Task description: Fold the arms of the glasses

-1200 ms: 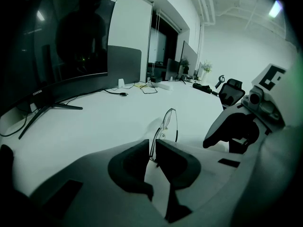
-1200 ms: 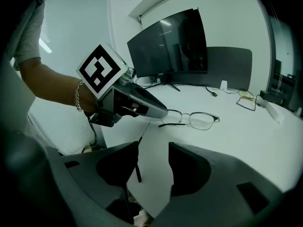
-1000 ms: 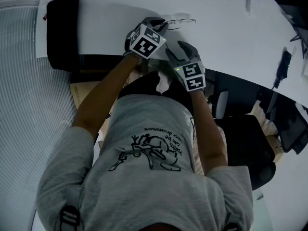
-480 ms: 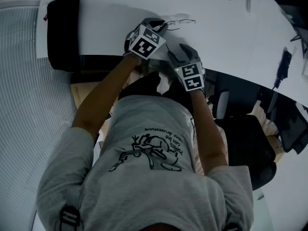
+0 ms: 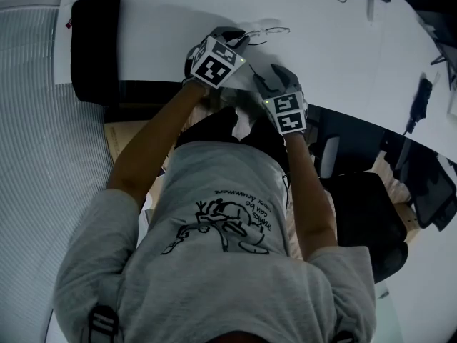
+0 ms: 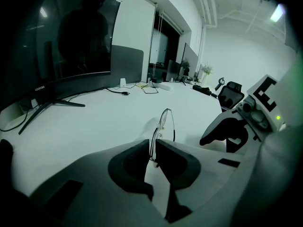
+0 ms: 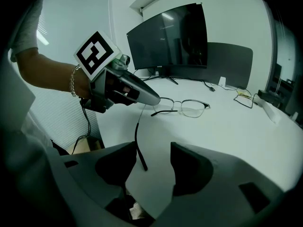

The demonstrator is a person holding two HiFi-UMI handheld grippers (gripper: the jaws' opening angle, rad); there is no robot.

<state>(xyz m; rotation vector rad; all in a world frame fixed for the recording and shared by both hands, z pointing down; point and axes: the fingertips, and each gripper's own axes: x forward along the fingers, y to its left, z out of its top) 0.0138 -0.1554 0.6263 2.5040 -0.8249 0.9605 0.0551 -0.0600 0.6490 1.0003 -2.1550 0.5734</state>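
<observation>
Glasses (image 7: 191,108) sit on the white table (image 7: 236,141) near its front edge, lenses upright.

L gripper (image 6: 152,145): jaws narrow, pinched on the thin wire frame at the near corner, approx. by the hinge. It is the only anchor.

R gripper (image 7: 152,151): jaws wide, gripping nothing. The near arm (image 7: 139,146) of the glasses sticks out toward it and runs down between the jaws, close to the one on the L side of the right gripper view; can't tell if it touches. The far arm looks already folded behind the lenses, so probably 1 of 2 is done.

Risks from here:
- Arm sits off-centre in the R jaws, so a sideways push could let it slide out past the tips w/o folding.
- L grip is on a thin wire at one spot. Force from R may swivel the glasses in the pads or drag them across the table.
- Pushing against the hinge direction, or too hard, could bend the wire or strain the hinge.
- Near arm may snag on the far arm's dark tip if it comes in too low.
</observation>
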